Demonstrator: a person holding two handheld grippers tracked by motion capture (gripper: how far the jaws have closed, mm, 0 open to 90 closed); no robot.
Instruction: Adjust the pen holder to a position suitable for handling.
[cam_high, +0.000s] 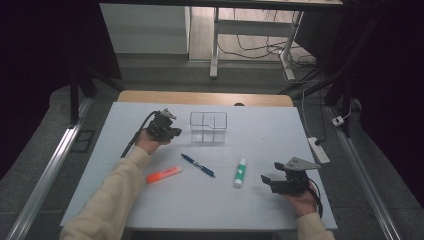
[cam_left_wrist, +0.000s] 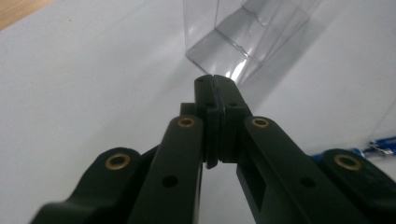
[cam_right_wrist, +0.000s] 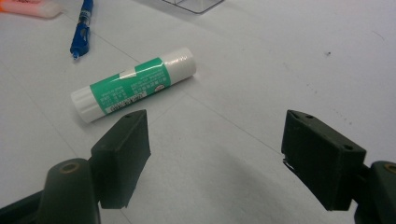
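A clear plastic organizer box (cam_high: 208, 126) with compartments stands at the back middle of the white mat. Just left of it my left gripper (cam_high: 174, 131) is shut with nothing between its jaws; in the left gripper view the closed fingertips (cam_left_wrist: 215, 86) point at the box's near corner (cam_left_wrist: 219, 44). A green and white glue stick (cam_high: 240, 172) lies right of centre. My right gripper (cam_high: 268, 181) rests open at the right, and in the right gripper view the glue stick (cam_right_wrist: 133, 84) lies just beyond its left pad (cam_right_wrist: 123, 151). A blue pen (cam_high: 198, 165) lies mid-table.
An orange highlighter (cam_high: 164, 174) lies left of the pen. The white mat (cam_high: 150, 205) covers a wooden table whose far edge (cam_high: 205, 97) shows. A power strip (cam_high: 318, 149) and cables lie on the floor to the right.
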